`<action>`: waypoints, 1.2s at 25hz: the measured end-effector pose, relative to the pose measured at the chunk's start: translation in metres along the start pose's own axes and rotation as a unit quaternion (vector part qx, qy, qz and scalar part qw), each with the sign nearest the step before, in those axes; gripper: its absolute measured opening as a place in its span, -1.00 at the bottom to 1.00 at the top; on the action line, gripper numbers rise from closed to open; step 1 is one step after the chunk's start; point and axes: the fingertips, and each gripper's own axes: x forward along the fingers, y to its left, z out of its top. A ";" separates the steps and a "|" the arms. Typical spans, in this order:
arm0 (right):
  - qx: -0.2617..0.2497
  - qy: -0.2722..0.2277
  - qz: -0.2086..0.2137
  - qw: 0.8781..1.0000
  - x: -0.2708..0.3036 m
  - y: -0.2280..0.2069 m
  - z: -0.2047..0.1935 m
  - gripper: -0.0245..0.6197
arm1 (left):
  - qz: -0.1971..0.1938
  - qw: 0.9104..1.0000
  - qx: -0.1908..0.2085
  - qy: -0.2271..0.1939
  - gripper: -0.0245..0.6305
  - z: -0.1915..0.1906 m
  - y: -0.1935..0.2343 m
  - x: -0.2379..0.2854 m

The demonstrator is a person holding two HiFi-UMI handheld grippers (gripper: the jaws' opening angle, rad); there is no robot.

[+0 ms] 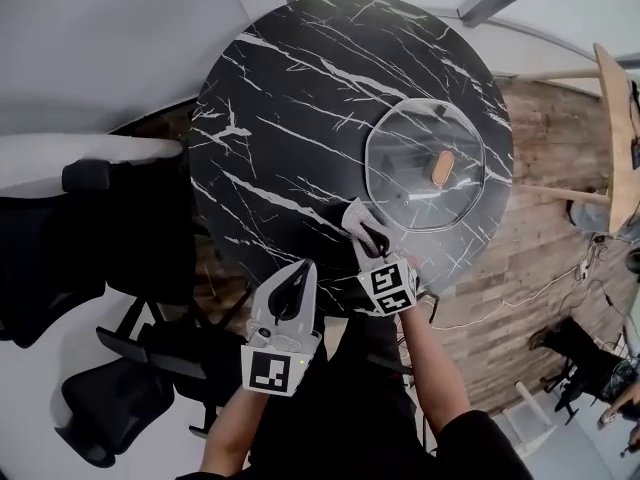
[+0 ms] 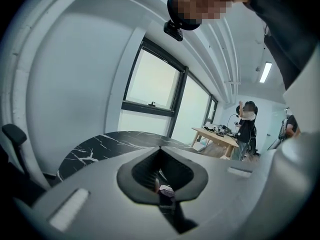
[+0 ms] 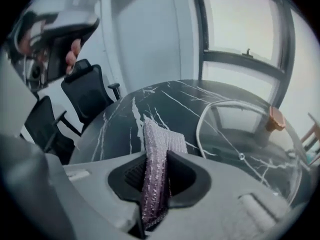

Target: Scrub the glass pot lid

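The right gripper (image 3: 155, 180) clamps a scrubber (image 3: 159, 146), which sits just beside the rim of the lid (image 1: 425, 163) on the table (image 1: 290, 98). The left gripper (image 1: 296, 288) has its jaws together and empty, farther from the lid.

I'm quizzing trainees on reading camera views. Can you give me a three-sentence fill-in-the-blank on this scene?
1. The right gripper is ___ on a silvery mesh scrubbing cloth.
2. The round glass pot lid lies on the black, white-veined marble ___.
3. The lid's tan knob points ___.
Missing words: shut; table; up.
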 end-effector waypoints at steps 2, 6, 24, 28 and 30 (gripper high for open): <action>0.051 -0.013 0.062 0.997 -0.002 0.011 0.007 -0.71 | 0.005 1.000 -0.002 -0.001 -0.92 0.001 0.003 -0.007; 0.099 -0.029 0.131 0.986 -0.008 0.023 0.016 -0.71 | 0.001 1.000 -0.003 -0.004 -0.92 0.007 0.002 -0.018; 0.126 -0.393 0.015 0.911 -0.266 0.010 0.163 -0.70 | -0.044 0.995 0.050 -0.073 -0.92 0.105 -0.078 -0.036; 0.125 -0.412 -0.004 0.903 -0.298 -0.015 0.161 -0.70 | -0.039 0.995 0.041 -0.085 -0.92 0.119 -0.113 -0.013; 0.122 -0.409 -0.014 0.904 -0.308 -0.032 0.155 -0.70 | -0.038 0.995 0.040 -0.088 -0.92 0.123 -0.131 0.002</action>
